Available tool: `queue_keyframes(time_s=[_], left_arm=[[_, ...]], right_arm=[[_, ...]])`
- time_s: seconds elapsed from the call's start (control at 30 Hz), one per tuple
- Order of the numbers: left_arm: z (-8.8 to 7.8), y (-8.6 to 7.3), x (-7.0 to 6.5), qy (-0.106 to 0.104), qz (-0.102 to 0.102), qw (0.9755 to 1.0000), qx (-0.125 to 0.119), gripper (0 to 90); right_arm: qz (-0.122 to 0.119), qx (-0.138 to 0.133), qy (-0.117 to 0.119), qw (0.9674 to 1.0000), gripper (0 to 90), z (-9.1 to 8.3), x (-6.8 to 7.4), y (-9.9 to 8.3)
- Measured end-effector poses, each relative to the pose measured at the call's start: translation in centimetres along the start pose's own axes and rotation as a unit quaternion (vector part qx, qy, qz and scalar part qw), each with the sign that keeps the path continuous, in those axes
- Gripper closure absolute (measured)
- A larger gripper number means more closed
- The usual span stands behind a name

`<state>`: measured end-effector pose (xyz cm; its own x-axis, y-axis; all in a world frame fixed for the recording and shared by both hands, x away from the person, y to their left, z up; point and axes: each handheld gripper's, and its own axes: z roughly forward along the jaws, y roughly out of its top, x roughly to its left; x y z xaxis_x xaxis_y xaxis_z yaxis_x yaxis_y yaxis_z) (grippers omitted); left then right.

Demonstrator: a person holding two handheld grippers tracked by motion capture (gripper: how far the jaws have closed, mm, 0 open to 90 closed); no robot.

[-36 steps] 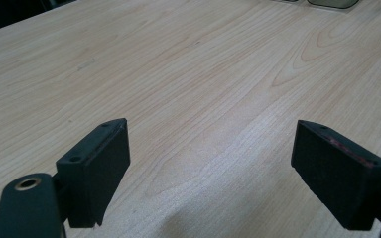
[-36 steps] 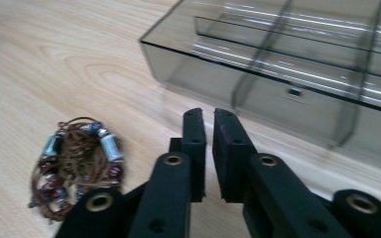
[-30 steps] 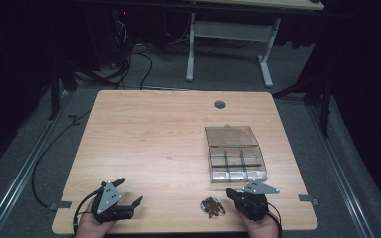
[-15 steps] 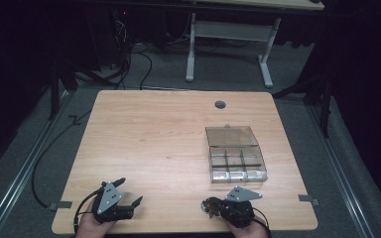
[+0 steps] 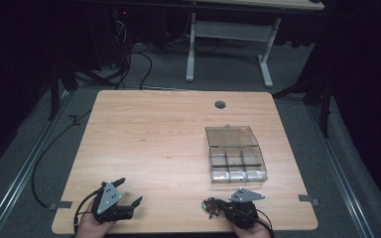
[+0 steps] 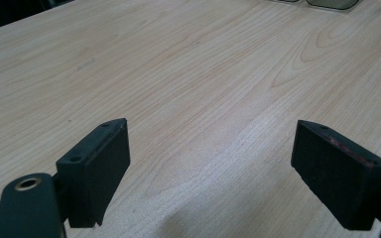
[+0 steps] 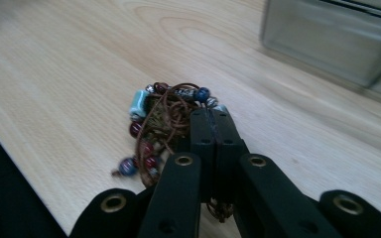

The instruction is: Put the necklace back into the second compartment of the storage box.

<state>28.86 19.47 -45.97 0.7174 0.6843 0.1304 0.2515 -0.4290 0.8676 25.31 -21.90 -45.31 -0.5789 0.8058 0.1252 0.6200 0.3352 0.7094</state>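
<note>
At the lower middle of the high view, the right claw (image 5: 217, 208) is closed tight on a tangled beaded cord (image 7: 163, 121) that lies on the counter (image 5: 168, 144), below the clear compartment box (image 5: 235, 154). The left claw (image 5: 129, 192), at the lower left, stands wide open and holds nothing.

left tongs (image 5: 129, 192) spread, right tongs (image 5: 217, 206) clamped

A light wood-grain bench (image 5: 158, 144) with rounded corners takes up the middle of the high view, a small round hole (image 5: 220, 104) near its far edge. Right of centre lies a clear compartment box (image 5: 238, 166), lid (image 5: 230, 136) open. A tangle of beaded cord (image 5: 211, 207) lies near the lower edge, right of middle
</note>
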Motion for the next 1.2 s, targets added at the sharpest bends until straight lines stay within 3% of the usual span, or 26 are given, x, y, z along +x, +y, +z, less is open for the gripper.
queue_keyframes(time_s=[0.37,0.7,0.97,1.2], left_arm=[[0.0,0.0,0.0,-0.001,0.000,1.0000,0.002,16.0],[0.0,0.0,0.0,-0.001,0.000,1.0000,0.002,16.2],[0.0,0.0,0.0,0.000,0.000,1.0000,0.003,16.3],[0.1,0.0,0.0,0.000,0.001,1.0000,0.004,16.3]], right_arm=[[0.029,-0.005,-0.032,0.9990,90.0,-1.2,-2.2,-0.8],[0.067,-0.012,-0.073,0.9950,90.0,-3.3,-4.4,-2.3],[0.082,-0.016,-0.092,0.9923,90.0,-4.4,-5.2,-3.3],[0.085,-0.023,-0.093,0.9918,90.0,-4.7,-5.2,-3.4]])
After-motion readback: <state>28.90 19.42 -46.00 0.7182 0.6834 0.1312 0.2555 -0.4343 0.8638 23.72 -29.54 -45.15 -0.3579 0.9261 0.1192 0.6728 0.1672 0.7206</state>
